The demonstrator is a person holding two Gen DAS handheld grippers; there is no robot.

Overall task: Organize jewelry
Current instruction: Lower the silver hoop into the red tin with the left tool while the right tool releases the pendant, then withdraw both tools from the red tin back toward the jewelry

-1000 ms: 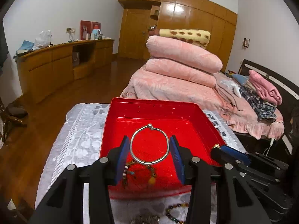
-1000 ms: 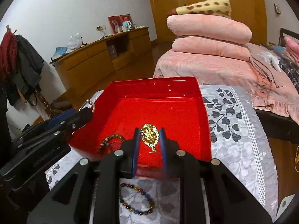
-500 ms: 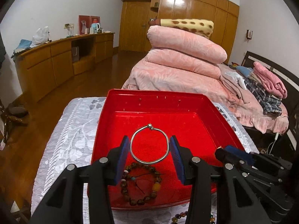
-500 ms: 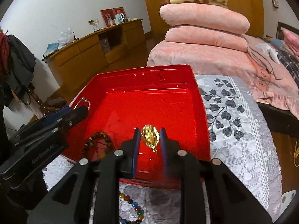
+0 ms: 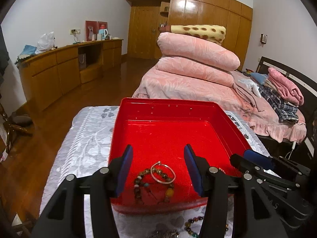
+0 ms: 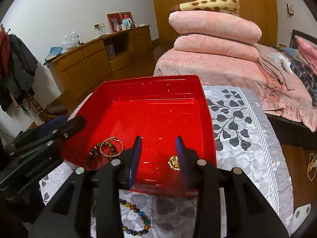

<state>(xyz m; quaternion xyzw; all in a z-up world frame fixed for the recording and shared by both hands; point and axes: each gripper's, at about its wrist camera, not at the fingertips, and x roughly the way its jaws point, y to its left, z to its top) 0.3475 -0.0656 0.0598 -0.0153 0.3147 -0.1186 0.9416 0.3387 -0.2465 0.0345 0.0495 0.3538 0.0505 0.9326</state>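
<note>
A red tray (image 5: pixel 168 104) (image 6: pixel 150 81) sits on the patterned table. A silver bangle (image 5: pixel 162 172) (image 6: pixel 111 148) lies in its near left part, on top of a brown bead bracelet (image 5: pixel 153 186) (image 6: pixel 95 154). A gold lion pendant (image 6: pixel 173 163) lies in the tray's near right part. My left gripper (image 5: pixel 157 170) is open and empty above the bangle. My right gripper (image 6: pixel 158 158) is open and empty, with the pendant just inside its right finger. A multicoloured bead bracelet (image 6: pixel 136 218) (image 5: pixel 191 227) lies on the cloth in front of the tray.
The table has a grey floral cloth (image 6: pixel 237 130). A bed with stacked pink quilts (image 5: pixel 198 63) stands behind it. A wooden sideboard (image 5: pixel 65 69) lines the left wall. Another piece of jewellery (image 5: pixel 164 234) lies on the cloth at the bottom edge.
Both grippers opened. The silver bangle dropped from the left gripper onto the brown bracelet in the tray. The gold pendant dropped from the right gripper onto the tray floor.
</note>
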